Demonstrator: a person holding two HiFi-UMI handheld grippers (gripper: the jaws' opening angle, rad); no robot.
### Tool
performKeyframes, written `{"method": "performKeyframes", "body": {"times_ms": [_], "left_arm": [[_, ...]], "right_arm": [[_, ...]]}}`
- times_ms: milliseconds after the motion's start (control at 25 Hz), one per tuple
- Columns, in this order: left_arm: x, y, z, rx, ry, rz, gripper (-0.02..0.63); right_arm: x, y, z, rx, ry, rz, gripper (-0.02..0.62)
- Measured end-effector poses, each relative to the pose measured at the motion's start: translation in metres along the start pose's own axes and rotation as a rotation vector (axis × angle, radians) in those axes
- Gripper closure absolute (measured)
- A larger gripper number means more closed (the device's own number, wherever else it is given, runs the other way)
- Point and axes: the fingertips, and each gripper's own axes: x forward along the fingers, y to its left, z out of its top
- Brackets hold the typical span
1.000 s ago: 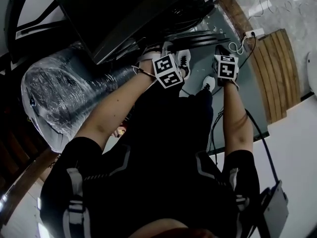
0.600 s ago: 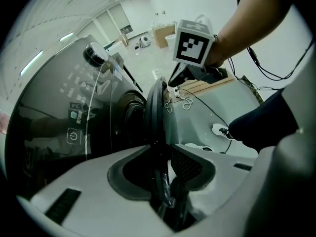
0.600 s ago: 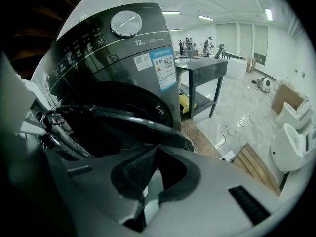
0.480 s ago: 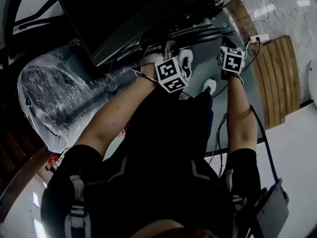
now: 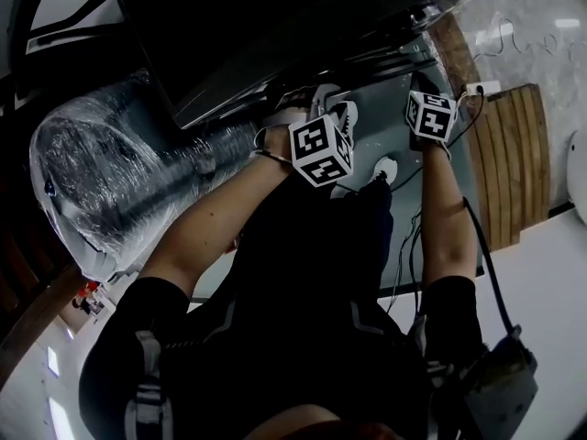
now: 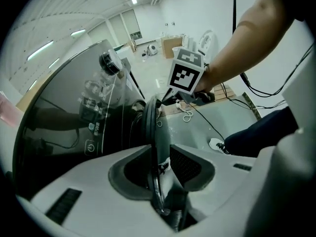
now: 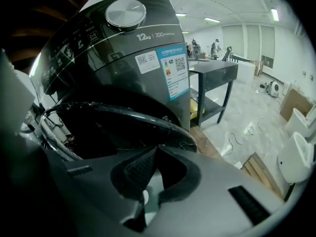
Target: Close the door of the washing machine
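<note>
The dark washing machine (image 7: 133, 48) has a silver knob (image 7: 126, 11) on top, and its round door (image 7: 123, 115) stands open. In the left gripper view the door's rim (image 6: 150, 117) runs edge-on between the jaws of my left gripper (image 6: 160, 149). The rim lies against the left pad, a gap shows at the right pad (image 6: 185, 164), and the jaws are closing. My right gripper (image 7: 154, 149) is shut on nothing and hangs just above the door's upper edge. In the head view only the marker cubes show, the left cube (image 5: 321, 149) and the right cube (image 5: 431, 115), both in front of the machine (image 5: 275, 26).
A plastic-wrapped bulky object (image 5: 110, 177) lies to the left of the person. Wooden boards (image 5: 518, 154), a power strip (image 5: 481, 88) and cables (image 5: 404, 246) lie on the floor at right. The person's shoes (image 5: 344, 113) stand by the machine. A black table (image 7: 217, 78) stands beyond it.
In the head view the right cube has shifted up and to the right, toward the machine. The left cube has moved slightly right and down.
</note>
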Motion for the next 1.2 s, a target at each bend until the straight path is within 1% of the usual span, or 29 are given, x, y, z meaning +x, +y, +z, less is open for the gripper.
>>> {"method": "performKeyframes", "body": {"times_ms": [120,240,360,520,680,760,800,920,1040,1120,1200], "left_arm": [[0.003,0.005,-0.002,0.007,-0.006,0.027,0.489],[0.004,0.012,-0.001,0.011,-0.010,0.058,0.489],[0.005,0.016,-0.002,0.008,-0.006,0.070,0.489],[0.002,0.021,-0.005,-0.026,-0.014,0.074,0.489],[-0.007,0.023,0.004,-0.072,-0.063,0.072,0.489],[-0.006,0.023,0.004,-0.087,-0.068,0.065,0.489],[-0.004,0.022,0.002,-0.092,-0.063,0.062,0.489],[-0.001,0.019,-0.004,-0.113,-0.054,0.053,0.489],[-0.002,0.021,-0.008,-0.137,-0.065,0.054,0.489],[-0.005,0.022,-0.011,-0.135,-0.065,0.071,0.489],[-0.008,0.024,-0.013,-0.148,-0.075,0.081,0.489]], "right_arm": [[0.007,0.003,0.011,-0.005,-0.011,0.031,0.591],[0.013,0.005,0.022,0.022,-0.021,0.064,0.591],[0.018,0.008,0.030,0.042,-0.033,0.075,0.591],[0.025,0.009,0.031,0.053,-0.027,0.075,0.592],[0.027,0.005,0.029,0.082,-0.031,0.079,0.592],[0.028,0.003,0.031,0.104,-0.047,0.092,0.592],[0.028,0.003,0.032,0.096,-0.054,0.091,0.594],[0.030,0.004,0.033,0.021,-0.071,0.076,0.594],[0.035,0.004,0.037,0.031,-0.080,0.081,0.594],[0.038,0.002,0.035,0.041,-0.078,0.107,0.594],[0.040,0.002,0.035,0.030,-0.079,0.129,0.594]]}}
